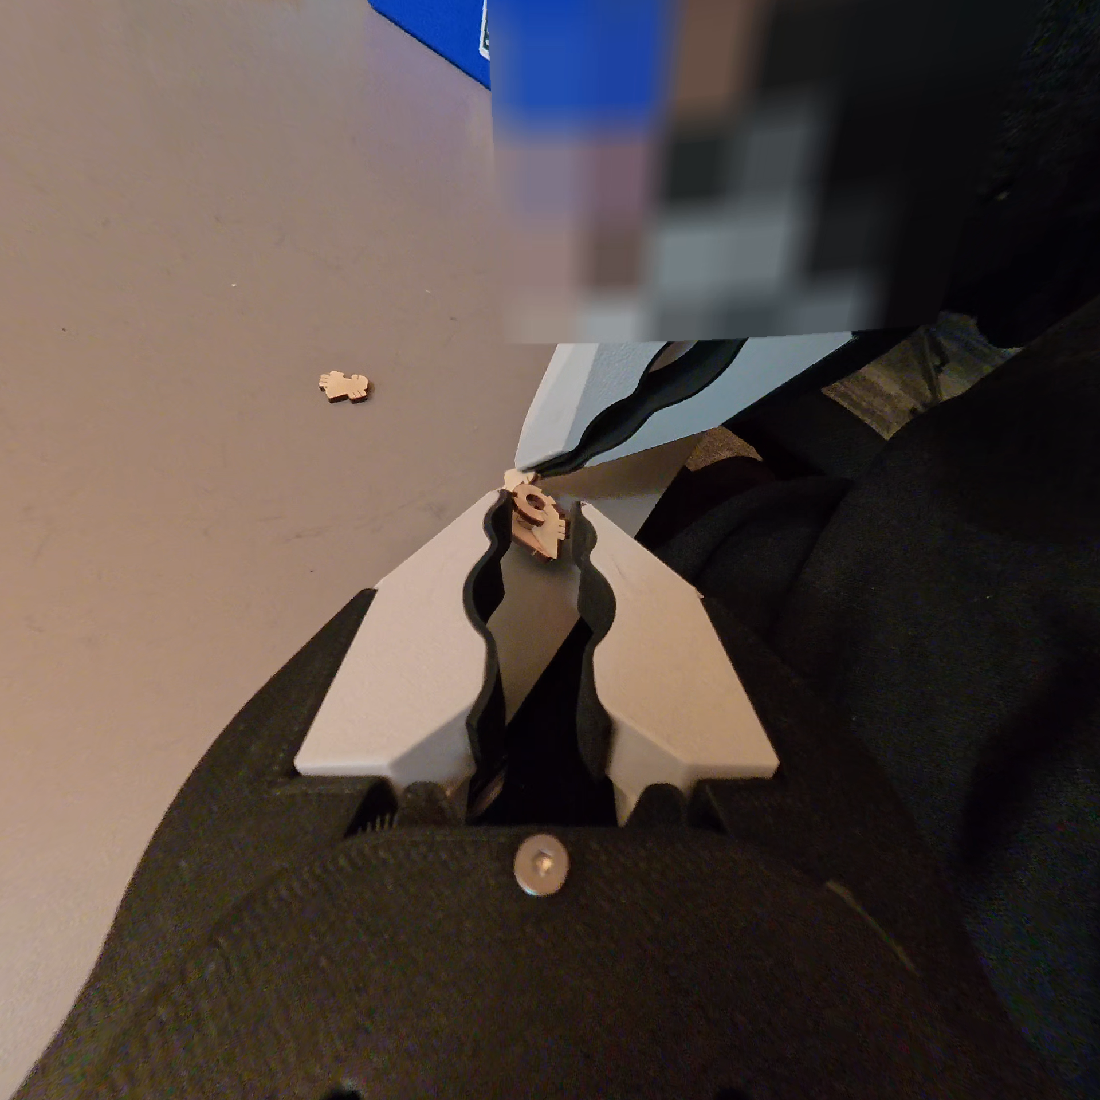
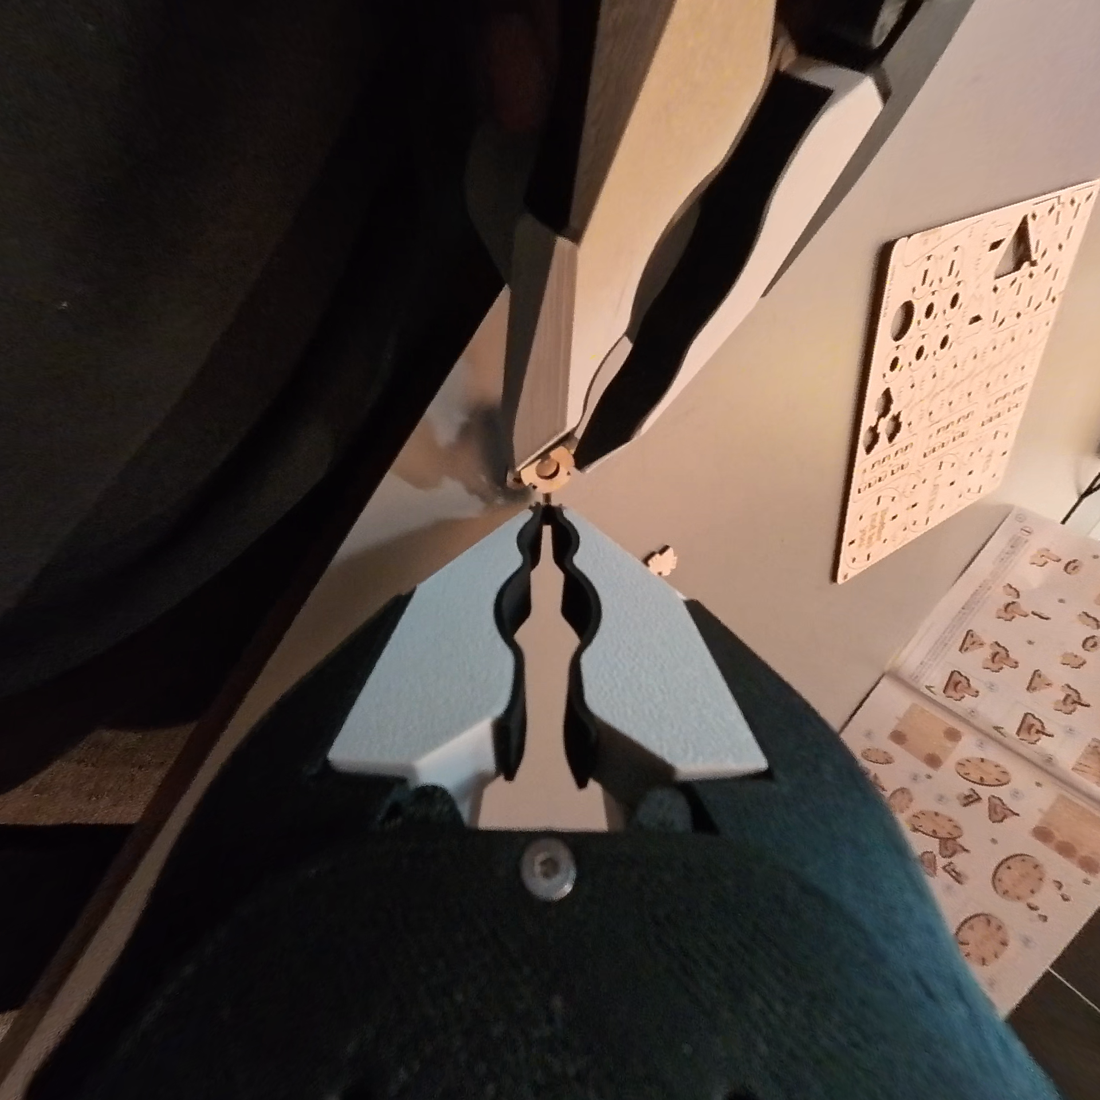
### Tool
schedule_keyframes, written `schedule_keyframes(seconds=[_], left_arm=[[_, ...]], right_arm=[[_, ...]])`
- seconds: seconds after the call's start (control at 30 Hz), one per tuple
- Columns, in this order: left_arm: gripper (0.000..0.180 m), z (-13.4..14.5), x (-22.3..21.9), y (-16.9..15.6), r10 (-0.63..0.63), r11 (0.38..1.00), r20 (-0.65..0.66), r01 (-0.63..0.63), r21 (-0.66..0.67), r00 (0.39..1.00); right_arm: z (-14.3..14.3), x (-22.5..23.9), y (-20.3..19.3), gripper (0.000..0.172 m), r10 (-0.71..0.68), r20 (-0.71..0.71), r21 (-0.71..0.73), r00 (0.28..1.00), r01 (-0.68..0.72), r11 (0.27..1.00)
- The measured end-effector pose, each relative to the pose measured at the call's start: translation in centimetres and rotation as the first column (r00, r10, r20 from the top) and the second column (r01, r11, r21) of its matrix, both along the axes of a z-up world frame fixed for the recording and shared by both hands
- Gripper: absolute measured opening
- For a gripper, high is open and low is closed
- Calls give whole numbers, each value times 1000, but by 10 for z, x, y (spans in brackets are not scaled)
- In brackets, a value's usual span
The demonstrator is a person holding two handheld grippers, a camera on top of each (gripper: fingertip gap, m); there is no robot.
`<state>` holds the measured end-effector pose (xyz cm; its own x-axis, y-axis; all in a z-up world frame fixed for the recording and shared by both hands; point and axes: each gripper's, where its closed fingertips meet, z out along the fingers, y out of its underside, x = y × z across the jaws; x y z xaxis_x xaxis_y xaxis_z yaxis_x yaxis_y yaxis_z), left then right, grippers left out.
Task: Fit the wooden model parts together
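My left gripper [image 1: 538,503] is shut on a small wooden assembly [image 1: 536,524], a flat toothed piece with a ring on top, and holds it above the grey table [image 1: 178,238]. My right gripper [image 2: 544,509] is shut on a small thin pale wooden piece [image 1: 515,478], seen edge-on in its own view. In the left wrist view the right gripper [image 1: 527,473] comes in from the upper right, its tips touching the top of the assembly. In the right wrist view the left gripper [image 2: 550,470] comes from above with the assembly [image 2: 547,473] just beyond my right tips.
A loose wooden piece [image 1: 344,388] lies on the table; it also shows in the right wrist view [image 2: 662,562]. A laser-cut wooden sheet [image 2: 964,369] and a printed instruction sheet [image 2: 982,744] lie to the right. A person's dark clothing [image 2: 178,238] fills the left side. The grippers are tip to tip, or close to it.
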<state>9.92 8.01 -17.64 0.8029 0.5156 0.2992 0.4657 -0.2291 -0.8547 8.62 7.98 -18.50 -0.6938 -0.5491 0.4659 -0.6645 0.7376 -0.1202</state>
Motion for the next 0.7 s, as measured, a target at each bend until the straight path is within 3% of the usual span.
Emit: schedule_keyframes(seconds=[0.27,0.37,0.7], left_arm=[[18,-1,0,1,-4,1000,-24,3,-18,1000],[2,-3,-2,-3,7,999,-42,-9,-37,999],[4,-1,2,0,-17,1000,-9,17,-10,1000]], right_arm=[[3,2,2,0,-6,64,4,998,5,1000],[2,4,5,0,-9,112,27,994,6,1000],[0,5,5,0,-63,163,44,985,56,997]])
